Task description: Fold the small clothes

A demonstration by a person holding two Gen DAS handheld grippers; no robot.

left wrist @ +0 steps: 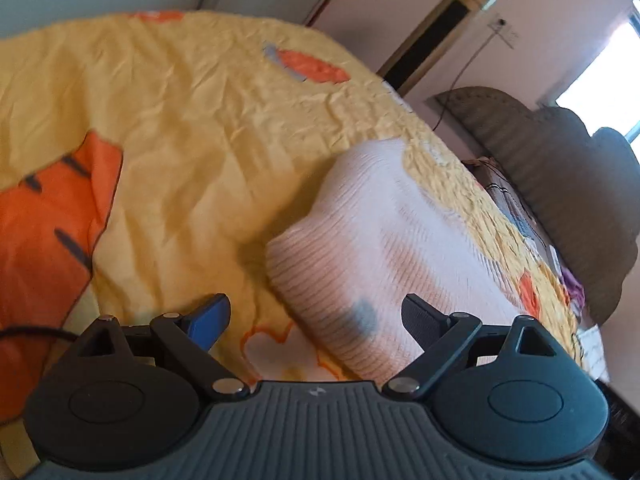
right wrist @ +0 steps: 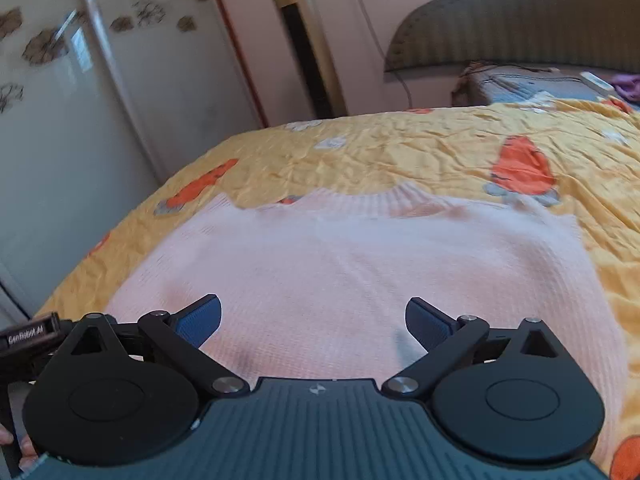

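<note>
A pale pink knitted sweater [right wrist: 360, 264] lies folded flat on the yellow bed cover [right wrist: 400, 152], its ribbed collar at the far edge. My right gripper [right wrist: 314, 322] hovers over its near part, jaws wide open, nothing between the blue pads. In the left wrist view the same sweater [left wrist: 380, 240] lies to the right of centre, ribbed hem toward me. My left gripper [left wrist: 316, 320] is open above that hem, nothing held; its right finger [left wrist: 420, 320] is over the knit and its left finger [left wrist: 210, 318] over the cover.
The yellow cover [left wrist: 180, 120] carries orange cartoon prints. A white wardrobe [right wrist: 100, 120] stands left of the bed, a tall standing air conditioner [right wrist: 308, 48] behind it, a padded headboard [right wrist: 520, 20] at the right. Part of the left gripper [right wrist: 28, 336] shows at the left edge.
</note>
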